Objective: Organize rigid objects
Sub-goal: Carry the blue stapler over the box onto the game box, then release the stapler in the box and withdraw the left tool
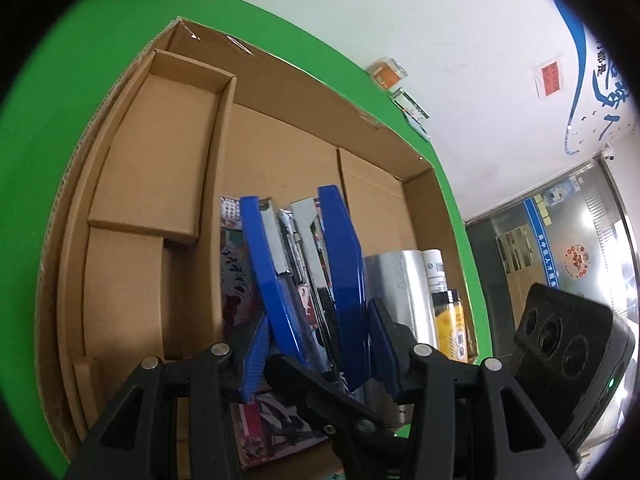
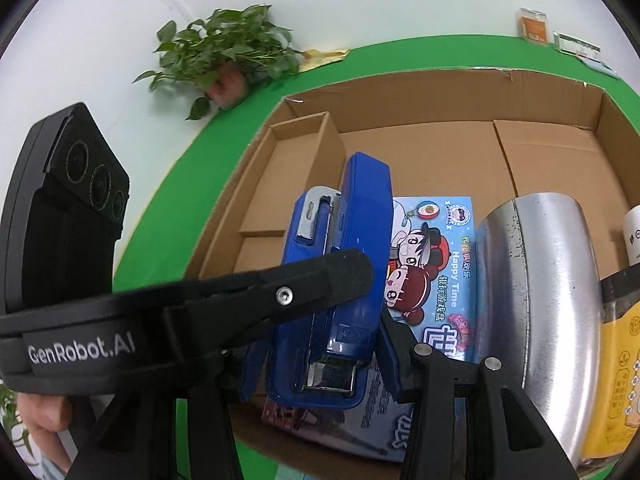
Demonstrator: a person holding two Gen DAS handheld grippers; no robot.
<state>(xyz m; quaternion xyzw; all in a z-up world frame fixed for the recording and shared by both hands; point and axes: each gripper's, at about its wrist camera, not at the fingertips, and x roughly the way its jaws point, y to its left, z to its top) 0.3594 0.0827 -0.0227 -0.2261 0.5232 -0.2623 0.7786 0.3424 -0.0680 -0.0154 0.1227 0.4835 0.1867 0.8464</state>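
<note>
A large blue stapler [image 1: 308, 280] is held above an open cardboard box [image 1: 280, 152]. My left gripper [image 1: 316, 344] is shut on its rear end, blue pads on both sides. In the right wrist view the same stapler [image 2: 340, 280] sits between my right gripper's blue pads [image 2: 384, 360], and my right gripper [image 2: 316, 364] is shut on it too. The left gripper's black finger [image 2: 280, 292] crosses in front of the stapler. Below it a colourful game box [image 2: 436, 272] lies on the box floor.
A steel cup [image 2: 540, 300], a yellow-labelled jar [image 2: 616, 364] and a white bottle [image 1: 436, 268] stand at the box's right side. A cardboard divider compartment [image 1: 160, 152] fills the box's left. A potted plant [image 2: 224, 56] and small cards [image 1: 390, 74] stand on the green table.
</note>
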